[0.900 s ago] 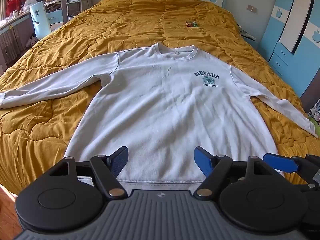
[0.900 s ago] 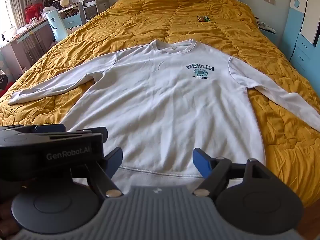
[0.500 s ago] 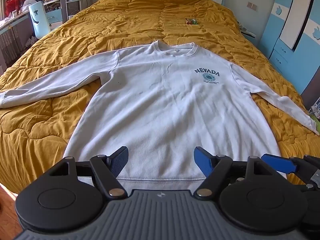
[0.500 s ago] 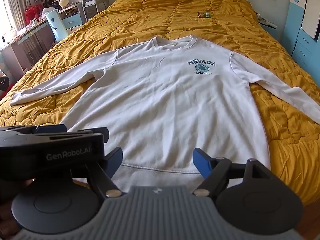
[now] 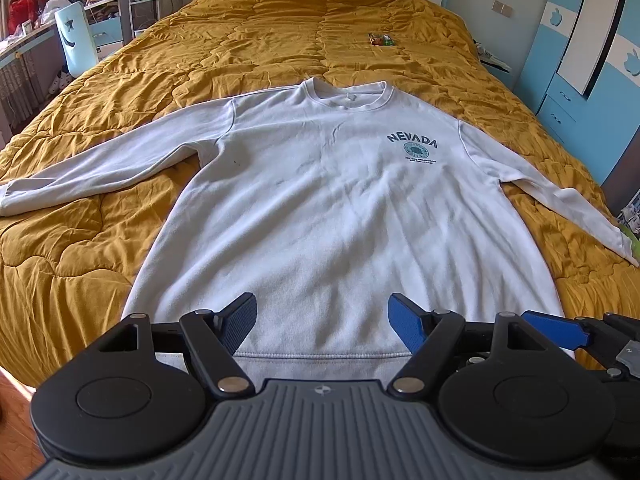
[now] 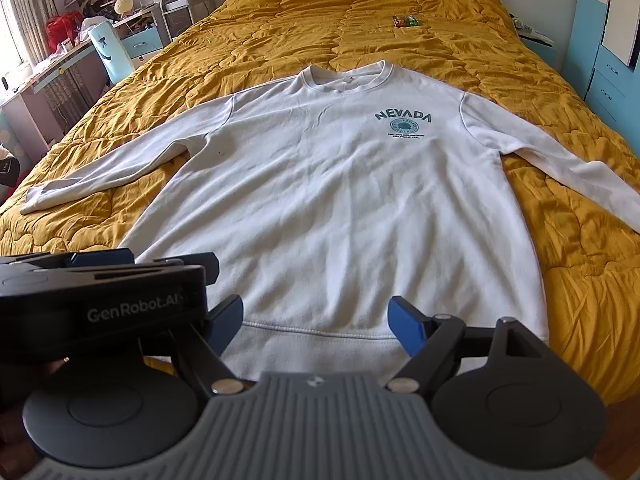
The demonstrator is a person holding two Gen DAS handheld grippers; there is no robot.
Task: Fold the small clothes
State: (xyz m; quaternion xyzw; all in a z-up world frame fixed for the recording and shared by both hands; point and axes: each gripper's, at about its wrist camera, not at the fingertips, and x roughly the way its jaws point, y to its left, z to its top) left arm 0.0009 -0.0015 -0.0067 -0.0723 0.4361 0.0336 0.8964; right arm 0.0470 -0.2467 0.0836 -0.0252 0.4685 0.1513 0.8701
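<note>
A white long-sleeved sweatshirt (image 5: 336, 216) with "NEVADA" printed on the chest lies flat, face up, on a mustard-yellow quilt (image 5: 280, 44), sleeves spread out to both sides, hem nearest me. It also shows in the right wrist view (image 6: 336, 200). My left gripper (image 5: 322, 318) is open and empty, hovering just above the hem. My right gripper (image 6: 316, 320) is open and empty, also over the hem, to the right of the left one. The left gripper's body (image 6: 104, 300) shows at the left of the right wrist view.
A small colourful packet (image 5: 381, 39) lies on the quilt beyond the collar. A desk with a light blue chair (image 5: 76, 40) stands left of the bed. Blue cabinets (image 5: 568, 96) stand at the right. The quilt (image 6: 592, 304) drops off at the near edge.
Both views have lifted and tilted slightly; the sweatshirt sits a little lower and farther in frame. Both grippers stay open over the hem. The sweatshirt has not moved.
</note>
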